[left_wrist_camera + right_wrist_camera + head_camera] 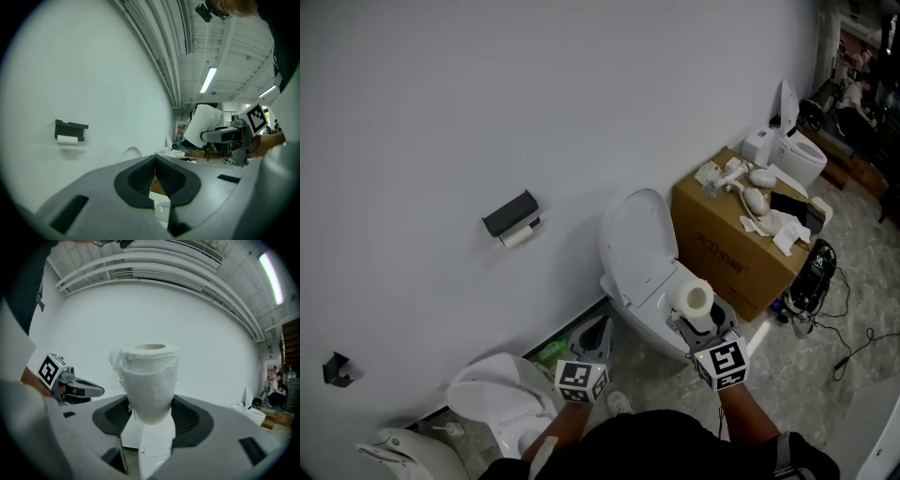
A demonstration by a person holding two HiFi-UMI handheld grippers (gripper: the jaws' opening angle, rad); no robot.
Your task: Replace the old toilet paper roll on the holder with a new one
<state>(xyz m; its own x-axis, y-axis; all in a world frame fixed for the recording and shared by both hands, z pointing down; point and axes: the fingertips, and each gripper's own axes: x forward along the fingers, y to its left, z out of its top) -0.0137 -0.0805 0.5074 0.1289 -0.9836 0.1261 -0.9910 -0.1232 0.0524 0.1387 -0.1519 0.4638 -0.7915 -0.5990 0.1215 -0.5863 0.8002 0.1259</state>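
A black holder (pixel 510 214) is fixed to the white wall with the old, thin white roll (pixel 519 235) under it; the left gripper view shows the holder (pixel 71 127) and old roll (pixel 67 139) at its left. My right gripper (pixel 695 322) is shut on a full new toilet paper roll (pixel 692 299), held upright between the pads (pixel 187 418), over the toilet. The new roll (pixel 149 379) fills the right gripper view. My left gripper (pixel 600 330) is shut and empty, below and right of the holder, well away from the wall.
A white toilet (pixel 639 251) with its lid raised stands under the right gripper. To its right is a cardboard box (pixel 727 253) with clutter on top. Another toilet (pixel 499 401) sits lower left. A black device (pixel 812 276) and cables lie on the floor.
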